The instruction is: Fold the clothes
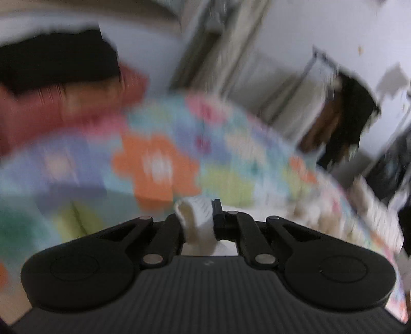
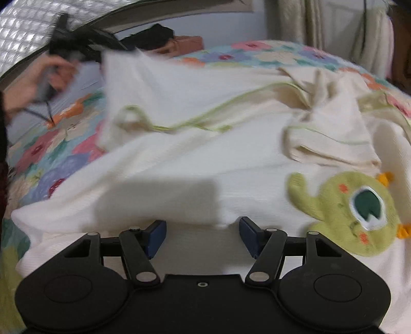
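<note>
A cream-white garment (image 2: pixel 179 144) with thin green trim lies spread over a flowered quilt (image 2: pixel 269 54) on a bed. A green frog patch (image 2: pixel 344 213) sits on its right side. My left gripper (image 1: pixel 203 218) is shut on a bunched cream edge of the garment (image 1: pixel 195 218), lifted above the quilt (image 1: pixel 154 159); the left wrist view is blurred. In the right wrist view that gripper (image 2: pixel 66 48) shows at the far left, held by a hand (image 2: pixel 38 77), pulling up the garment's corner. My right gripper (image 2: pixel 203 236) is open, blue pads (image 2: pixel 156 235) apart, low over the garment's near fold.
Dark and reddish folded clothes (image 2: pixel 164 38) lie at the bed's far end. A quilted headboard (image 2: pixel 23 33) is at the left, curtains (image 2: pixel 308 23) behind the bed. In the left wrist view a dark hanging item (image 1: pixel 352 120) shows at the right.
</note>
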Motion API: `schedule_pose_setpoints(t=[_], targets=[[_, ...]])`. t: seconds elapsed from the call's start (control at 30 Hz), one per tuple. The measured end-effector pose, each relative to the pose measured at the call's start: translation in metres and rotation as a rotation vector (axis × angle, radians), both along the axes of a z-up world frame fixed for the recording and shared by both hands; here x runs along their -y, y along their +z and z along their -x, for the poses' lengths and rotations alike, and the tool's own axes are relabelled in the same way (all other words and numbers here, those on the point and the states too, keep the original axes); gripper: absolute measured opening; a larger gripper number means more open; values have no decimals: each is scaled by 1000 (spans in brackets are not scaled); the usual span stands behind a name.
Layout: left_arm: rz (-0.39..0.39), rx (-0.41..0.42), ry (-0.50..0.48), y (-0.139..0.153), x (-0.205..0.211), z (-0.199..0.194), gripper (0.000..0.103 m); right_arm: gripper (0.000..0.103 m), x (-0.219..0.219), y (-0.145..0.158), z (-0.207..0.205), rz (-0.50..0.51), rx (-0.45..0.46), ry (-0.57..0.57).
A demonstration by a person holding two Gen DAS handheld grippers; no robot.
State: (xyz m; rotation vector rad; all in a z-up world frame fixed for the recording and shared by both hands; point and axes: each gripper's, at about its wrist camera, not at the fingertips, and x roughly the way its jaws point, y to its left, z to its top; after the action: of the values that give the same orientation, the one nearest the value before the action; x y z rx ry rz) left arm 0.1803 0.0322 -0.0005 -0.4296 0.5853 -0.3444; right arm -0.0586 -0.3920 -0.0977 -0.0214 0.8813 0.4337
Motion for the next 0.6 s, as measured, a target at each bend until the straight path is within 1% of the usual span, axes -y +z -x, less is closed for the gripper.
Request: schedule_pose_setpoints(t=[0.03,0.07,0.1,0.13,0.17,0.2,0.23,0.27,0.3,0.37,0.4,0.5,0.57,0.6], targets=[[-6,32,27,13,-6,-1,3,68,7,-2,0,-7,-11,-12],[-36,39,47,19,-6,-4,4,68,13,-4,0,-10,-21,-19],[-71,36,67,22,-6,-7,4,68,15,-6,2,-13,-19,-16],[-98,12,70,18,-3,-12,5,69,18,-7,3,-16,-15,-11],[-120,-20,66,10,0,-17,11,70,14,-8,5,-1,-6,0],[-160,-69,91,-1,4,-20,19,75,10,-9,7,16,4,11],[-216,-119,139,-14,7,-19,39,82,6,-10,8,34,13,23],[-256,-146,173,-26,9,-15,47,85,-2,-11,10,66,25,38],[-252,-161,164,-36,9,-7,48,88,-9,-13,10,98,35,48],[-214,-189,117,-55,9,12,49,89,-21,-15,15,167,65,60],[-191,-212,91,-63,9,22,49,89,-22,-14,17,178,72,60],[-126,-298,-15,-80,15,60,49,89,-20,-10,20,158,45,37],[-129,-330,-118,-84,23,88,49,89,-18,-7,24,147,29,19],[-151,-331,-179,-86,26,100,51,89,-18,-6,27,150,24,18]])
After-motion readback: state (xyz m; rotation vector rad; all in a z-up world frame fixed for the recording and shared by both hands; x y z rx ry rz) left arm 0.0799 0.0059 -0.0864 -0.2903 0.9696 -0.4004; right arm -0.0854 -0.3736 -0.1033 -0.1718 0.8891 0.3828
